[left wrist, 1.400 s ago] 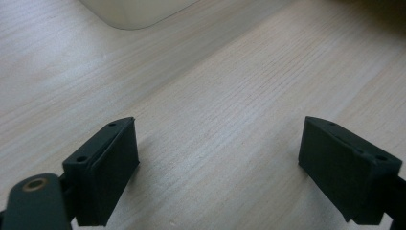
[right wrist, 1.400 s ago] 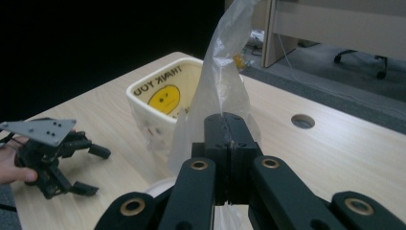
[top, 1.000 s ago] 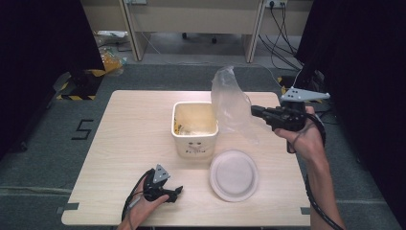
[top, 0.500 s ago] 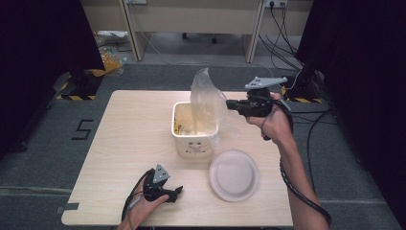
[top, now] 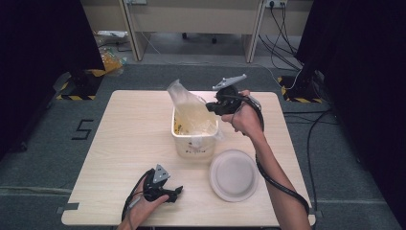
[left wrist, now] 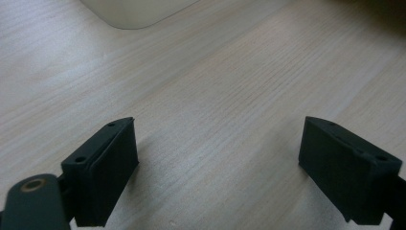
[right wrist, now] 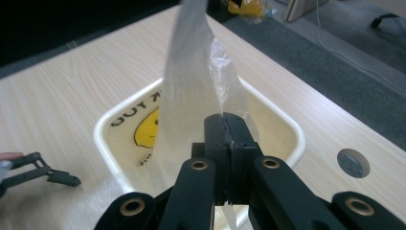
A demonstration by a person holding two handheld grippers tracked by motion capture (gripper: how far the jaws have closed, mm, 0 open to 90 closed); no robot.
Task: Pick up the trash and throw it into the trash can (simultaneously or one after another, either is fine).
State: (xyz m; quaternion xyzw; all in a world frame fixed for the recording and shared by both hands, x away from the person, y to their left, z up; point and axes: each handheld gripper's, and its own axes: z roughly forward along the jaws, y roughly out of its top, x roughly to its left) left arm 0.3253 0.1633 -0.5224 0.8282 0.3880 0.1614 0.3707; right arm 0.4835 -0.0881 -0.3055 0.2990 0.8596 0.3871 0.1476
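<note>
Plastic bag [top: 189,108] clenched in right gripper [top: 210,106]; should be lowered centred into tub [top: 194,141]. Left gripper [top: 174,193] released, idle on tabletop [top: 124,139].

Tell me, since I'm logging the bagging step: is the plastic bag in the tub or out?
Partly in. The right gripper pinches the plastic bag above the tub; its lower part hangs inside.

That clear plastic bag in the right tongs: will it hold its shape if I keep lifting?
Probably not. The plastic bag looks thin and crumpled, so likely floppy and light. Pinched by the right tongs over the tub, it may sway or slip.
</note>
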